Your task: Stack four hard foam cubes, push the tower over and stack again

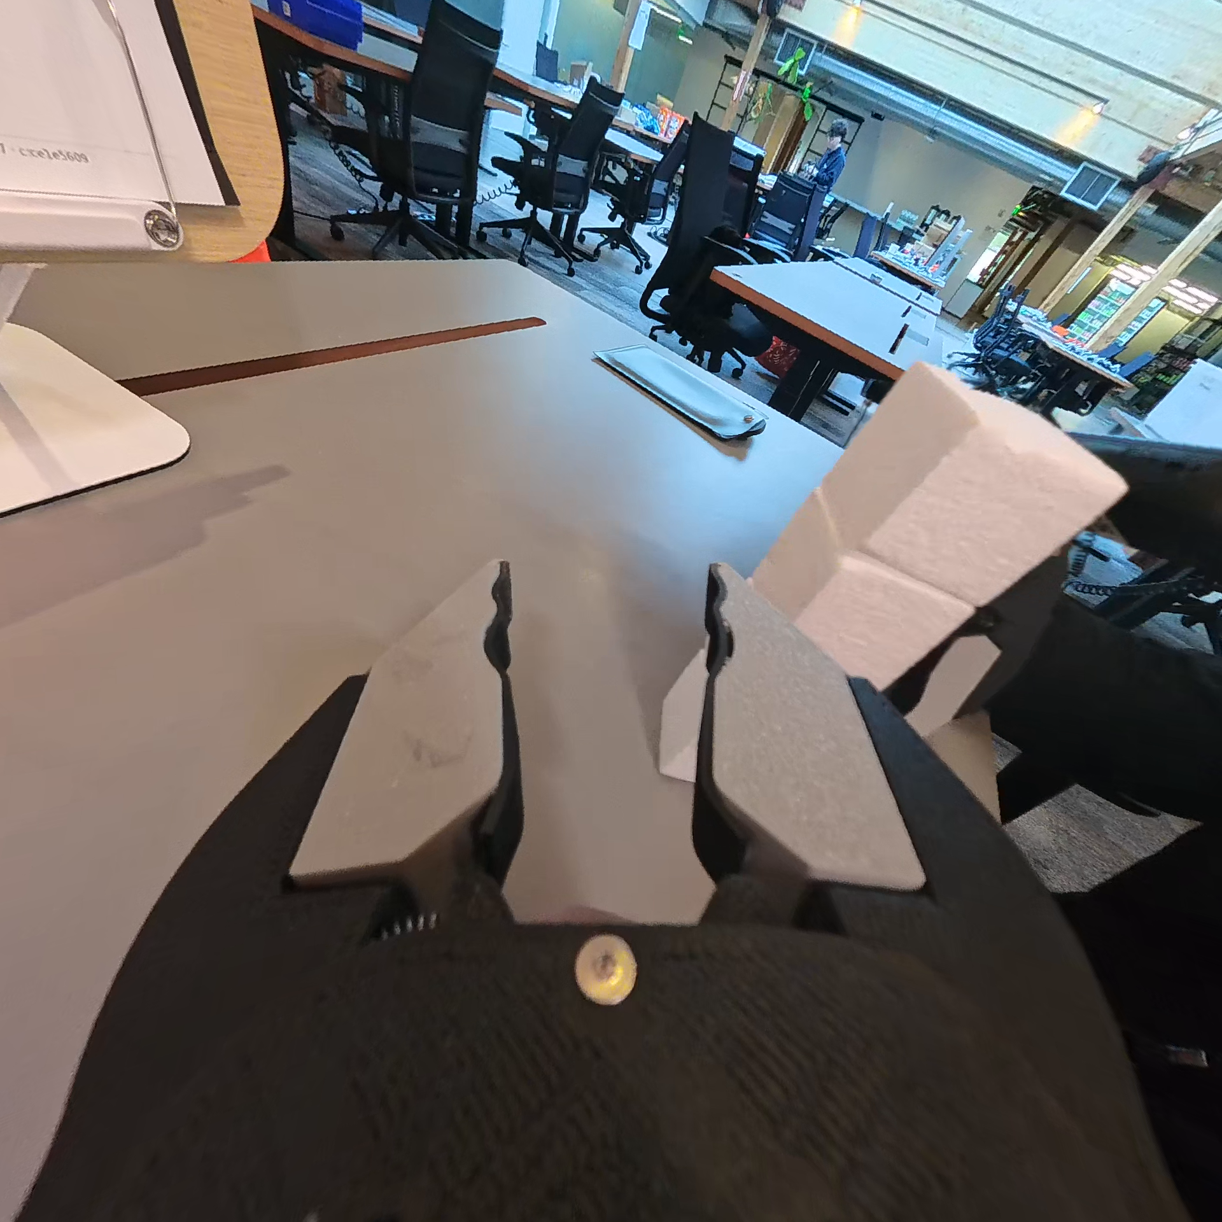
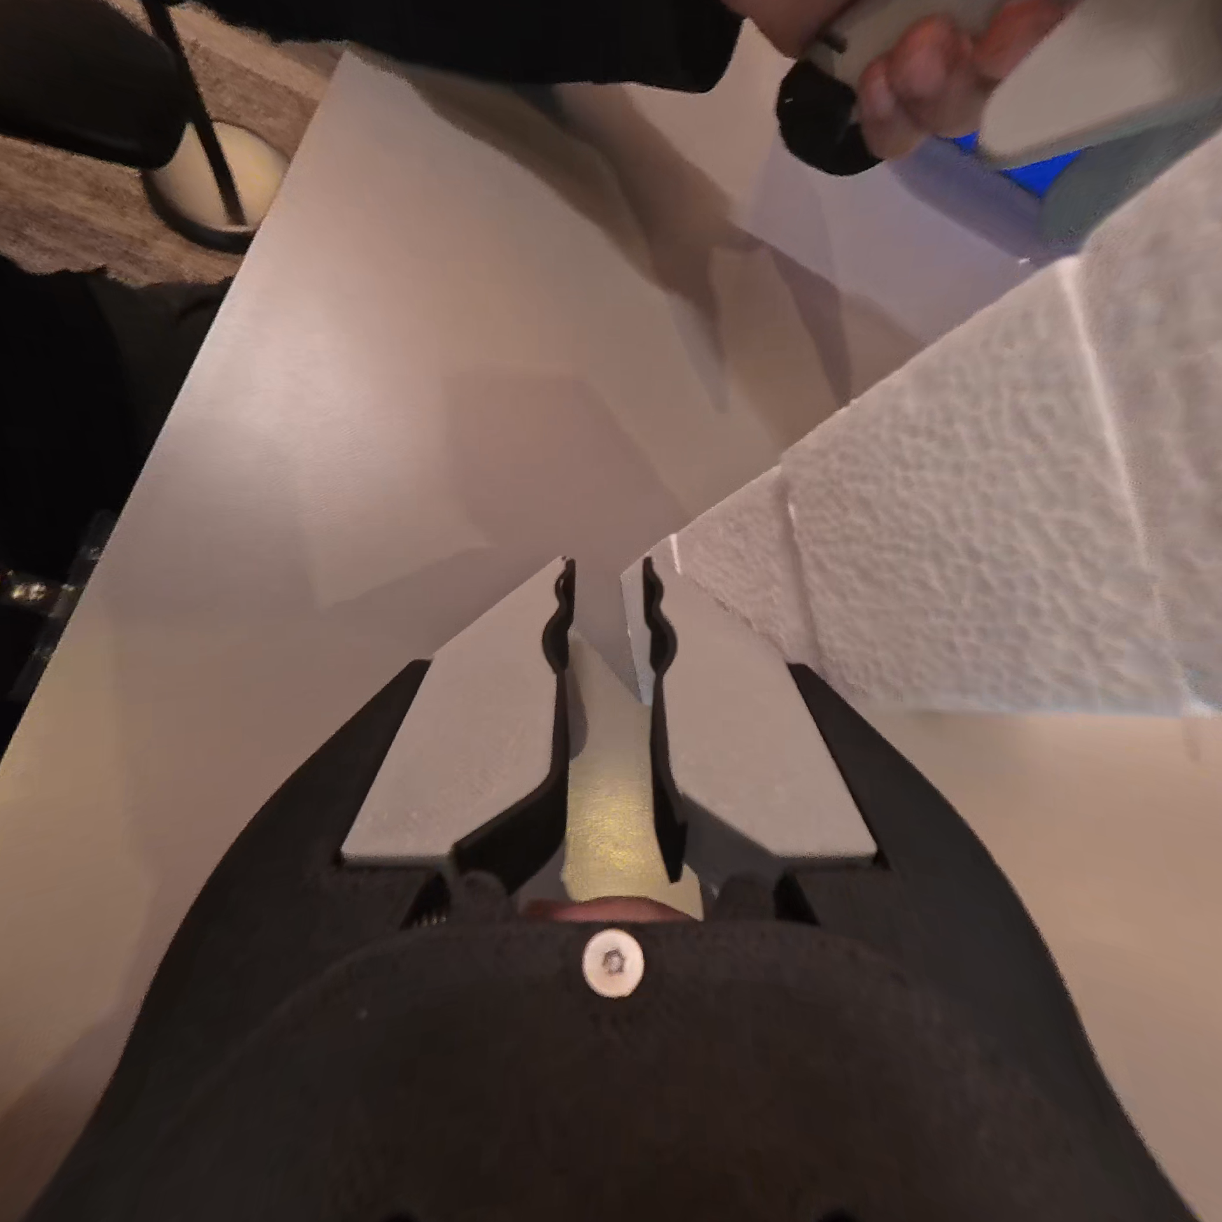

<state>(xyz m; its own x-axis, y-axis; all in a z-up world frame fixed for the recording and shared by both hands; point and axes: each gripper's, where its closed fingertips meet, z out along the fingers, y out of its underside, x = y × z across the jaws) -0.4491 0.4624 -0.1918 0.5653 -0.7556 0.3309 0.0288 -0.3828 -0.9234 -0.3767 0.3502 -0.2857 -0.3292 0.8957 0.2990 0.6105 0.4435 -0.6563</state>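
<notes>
Two empty parted grippers, left gripper point(image 1: 608, 575), right gripper point(image 2: 605, 572), foam cubes point(image 1: 952, 529) leaning

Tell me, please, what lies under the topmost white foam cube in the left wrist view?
Under the topmost white foam cube sits another white foam cube. The stack's base is hidden behind the left gripper's grey finger.

The foam cubes point(image 1: 952, 522) just right of the left gripper point(image 1: 608, 595) look white, matt and grainy, with a pebbled texture. The gripper's fingers point(image 1: 436, 721) are matt grey plastic on a rough black printed body. The table point(image 1: 370, 463) ahead is smooth, satin grey.
</notes>
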